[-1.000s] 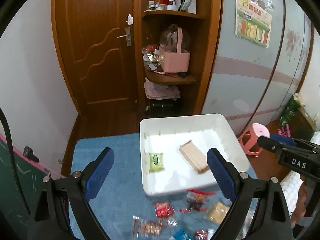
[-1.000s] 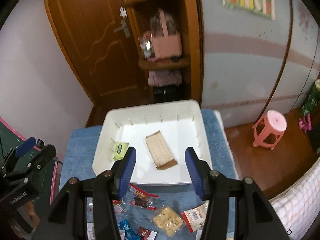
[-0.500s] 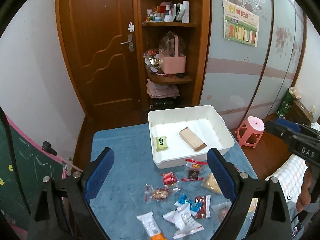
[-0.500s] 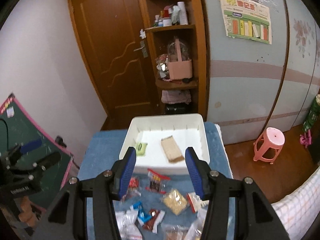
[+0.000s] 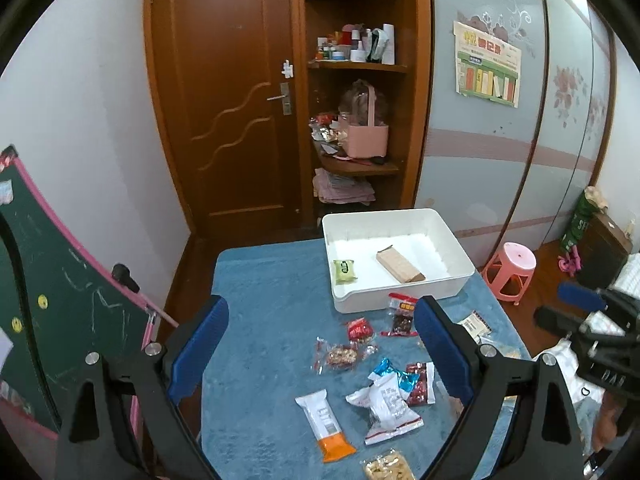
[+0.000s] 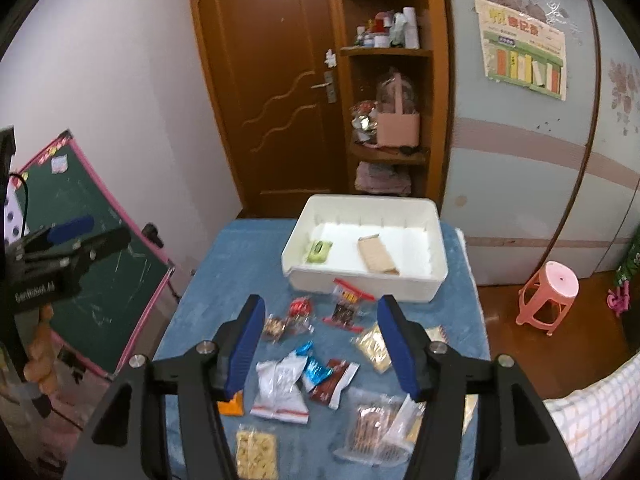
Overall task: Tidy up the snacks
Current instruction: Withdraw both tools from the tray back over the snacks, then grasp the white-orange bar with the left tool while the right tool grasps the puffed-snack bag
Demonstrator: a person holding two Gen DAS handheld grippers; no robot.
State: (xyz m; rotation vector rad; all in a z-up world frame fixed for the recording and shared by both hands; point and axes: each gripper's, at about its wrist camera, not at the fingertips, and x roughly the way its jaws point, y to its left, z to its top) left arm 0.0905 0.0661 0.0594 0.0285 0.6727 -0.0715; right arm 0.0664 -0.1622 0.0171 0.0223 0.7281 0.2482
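The white snack packet (image 6: pixel 280 390) at lower centre looks light, crinkly and crushable, best pinched by its sealed edge; left hand-held gripper (image 5: pixel 320 352) gapes empty, right hand-held gripper (image 6: pixel 322 344) is opening, empty

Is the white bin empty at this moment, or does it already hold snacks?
Not empty. The white bin holds two: a green packet and a brown wafer bar; the other packets lie outside on the blue cloth.

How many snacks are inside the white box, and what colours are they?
Green packet: 1
Brown packet: 1
Total in the white box: 2
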